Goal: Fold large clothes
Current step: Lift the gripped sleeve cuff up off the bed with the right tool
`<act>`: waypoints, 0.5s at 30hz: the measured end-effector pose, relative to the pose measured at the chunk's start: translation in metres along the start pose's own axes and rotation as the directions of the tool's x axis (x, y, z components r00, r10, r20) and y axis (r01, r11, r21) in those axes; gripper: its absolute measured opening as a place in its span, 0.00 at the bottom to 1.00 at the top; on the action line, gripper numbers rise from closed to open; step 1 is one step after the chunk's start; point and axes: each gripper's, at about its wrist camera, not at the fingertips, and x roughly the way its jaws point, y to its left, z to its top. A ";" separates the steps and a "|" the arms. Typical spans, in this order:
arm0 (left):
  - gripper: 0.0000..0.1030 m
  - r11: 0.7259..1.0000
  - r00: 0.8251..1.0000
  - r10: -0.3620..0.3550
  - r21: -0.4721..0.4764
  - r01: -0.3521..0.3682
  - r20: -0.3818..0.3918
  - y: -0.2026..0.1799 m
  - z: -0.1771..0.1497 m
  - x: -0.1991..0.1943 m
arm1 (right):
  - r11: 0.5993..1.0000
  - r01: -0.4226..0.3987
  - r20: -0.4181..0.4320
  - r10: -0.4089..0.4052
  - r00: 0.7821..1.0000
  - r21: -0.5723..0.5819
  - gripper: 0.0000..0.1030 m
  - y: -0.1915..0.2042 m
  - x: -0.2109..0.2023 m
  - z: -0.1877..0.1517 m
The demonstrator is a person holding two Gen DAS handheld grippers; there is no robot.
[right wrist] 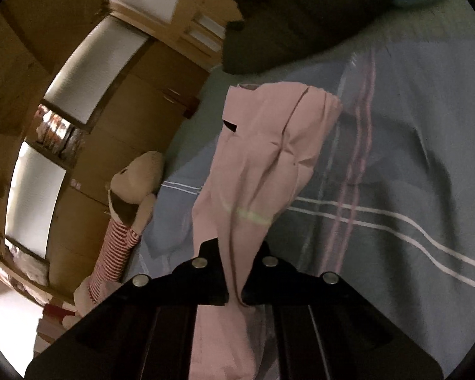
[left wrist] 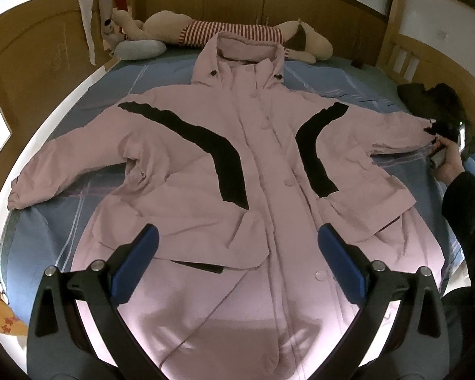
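Pink jacket [left wrist: 237, 164] spread flat, front up, across the bed [left wrist: 348, 76]. Collar toward the headboard and the plush toy [left wrist: 224, 31], hem nearest the left wrist camera, so long axis running straight up the bed. Sleeves flung out to either side, opened wide, likely to give clean fold lines.

Left tool [left wrist: 237, 262] hovering over the hem, blue pads [left wrist: 136, 266] well apart, gripping nothing. Probably waiting for its turn on the near edge.

Right tool [right wrist: 236, 272] pinched tight on the sleeve [right wrist: 262, 158] out at the bed's right edge, cloth bunched between the closed jaws. Sleeve end lifted a little off the sheet, cuff pointing away from the camera, toward a dark garment [right wrist: 294, 19]. Looks like the start of folding that sleeve in over the body.
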 end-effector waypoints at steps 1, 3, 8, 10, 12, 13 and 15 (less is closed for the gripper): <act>0.98 1.000 1.000 -0.002 0.001 0.002 0.003 -0.001 0.000 -0.002 | 1.000 -0.005 0.007 0.005 1.000 -0.009 0.05 0.005 -0.003 0.000; 0.98 1.000 1.000 -0.004 -0.001 0.004 0.007 -0.001 0.000 -0.005 | 0.999 -0.010 0.030 0.012 0.999 -0.039 0.05 0.017 -0.013 -0.003; 0.98 1.000 1.000 -0.002 -0.013 0.003 0.025 -0.001 0.002 -0.013 | 0.997 -0.040 0.051 0.044 0.998 -0.072 0.05 0.039 -0.027 -0.005; 0.98 1.000 0.999 0.008 -0.018 -0.007 0.040 0.000 0.003 -0.017 | 0.993 -0.045 0.070 0.052 0.996 -0.109 0.05 0.052 -0.035 -0.006; 0.98 1.000 0.999 0.017 -0.023 -0.016 0.047 0.001 0.003 -0.019 | 0.988 -0.060 0.084 0.073 0.994 -0.140 0.05 0.064 -0.043 -0.006; 0.98 0.999 0.999 0.022 -0.027 -0.021 0.048 0.002 0.004 -0.020 | 0.986 -0.068 0.091 0.083 0.992 -0.155 0.05 0.072 -0.047 -0.007; 0.98 0.999 0.999 0.026 -0.033 -0.025 0.046 0.003 0.004 -0.021 | 0.980 -0.094 0.097 0.112 0.989 -0.174 0.05 0.085 -0.056 -0.011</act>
